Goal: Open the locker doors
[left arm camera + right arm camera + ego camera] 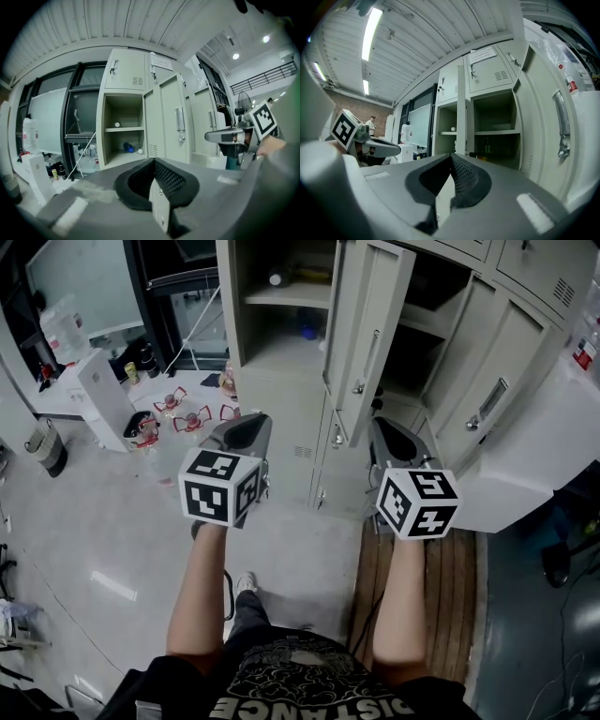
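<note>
1. Nearest the camera, the person's two bare forearms reach forward, the left over pale glossy floor and the right over a strip of wooden boards.
2. The left gripper sits just beyond its marker cube. In the left gripper view its jaws are clenched tip to tip with nothing between them.
3. The right gripper lies level with it, well apart to the right, beyond its own cube. In the right gripper view its jaws are likewise pressed together and empty.
4. Neither gripper touches the lockers; both point at the lower part of the grey locker bank just ahead.
5. The left locker compartment stands open, showing a shelf with a blue object on the floor below it.
6. The middle door is swung outward towards the person, with its handle facing right, just beyond the right gripper.
7. The right door is also open and angled to the right, with its handle in view.
8. The small top door above the open left compartment is shut.
9. Far left, a white cabinet stands on the floor near some small red-framed objects that are too small to identify.
</note>
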### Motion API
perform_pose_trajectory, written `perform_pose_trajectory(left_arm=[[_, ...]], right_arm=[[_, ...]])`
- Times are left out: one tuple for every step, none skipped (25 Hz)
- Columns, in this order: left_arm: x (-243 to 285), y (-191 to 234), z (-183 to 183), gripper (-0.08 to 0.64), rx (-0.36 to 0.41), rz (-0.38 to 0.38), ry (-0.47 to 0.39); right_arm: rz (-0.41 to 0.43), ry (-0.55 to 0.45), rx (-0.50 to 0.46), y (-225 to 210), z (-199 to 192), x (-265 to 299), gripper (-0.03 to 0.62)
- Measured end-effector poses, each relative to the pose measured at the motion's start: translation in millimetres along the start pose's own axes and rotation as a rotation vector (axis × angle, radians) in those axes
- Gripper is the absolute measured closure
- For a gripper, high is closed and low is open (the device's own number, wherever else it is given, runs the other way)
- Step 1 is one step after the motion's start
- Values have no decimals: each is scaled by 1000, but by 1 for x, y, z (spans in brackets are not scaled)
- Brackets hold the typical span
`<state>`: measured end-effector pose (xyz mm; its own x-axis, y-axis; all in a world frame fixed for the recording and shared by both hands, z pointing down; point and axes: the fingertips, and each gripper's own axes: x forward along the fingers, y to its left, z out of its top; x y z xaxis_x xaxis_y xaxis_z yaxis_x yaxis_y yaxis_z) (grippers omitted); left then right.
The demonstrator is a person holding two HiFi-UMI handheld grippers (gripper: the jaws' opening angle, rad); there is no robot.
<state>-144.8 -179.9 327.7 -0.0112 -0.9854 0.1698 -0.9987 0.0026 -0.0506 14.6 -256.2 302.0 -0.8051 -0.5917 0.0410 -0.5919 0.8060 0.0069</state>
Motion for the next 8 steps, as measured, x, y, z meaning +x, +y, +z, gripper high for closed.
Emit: perform_pose_trajectory(left_arm=[[-1, 0, 1, 557, 2, 1, 0], [-1, 0, 1, 557, 2, 2, 0], [-1, 0, 2, 557, 3, 3, -2], [-1, 0, 3, 557, 3, 3, -4], [-1, 0, 5, 557, 3, 3, -5], [0, -1, 6, 557, 3, 3, -7], [0, -1, 7, 557, 4, 3, -8], [0, -1, 8, 557, 4, 2, -9]], right_arm=[[1, -1, -1, 0, 1, 0, 592], [1, -2, -2, 1, 2, 0, 592], [2, -3, -3, 1, 2, 0, 592], [3, -5, -3, 0, 3, 0, 592], [4, -7, -2, 0, 4, -1, 592], [5, -9, -1, 0, 5, -1, 592], [6, -11, 0, -1, 6, -1, 592], [6, -13, 1, -1, 7, -1, 592]])
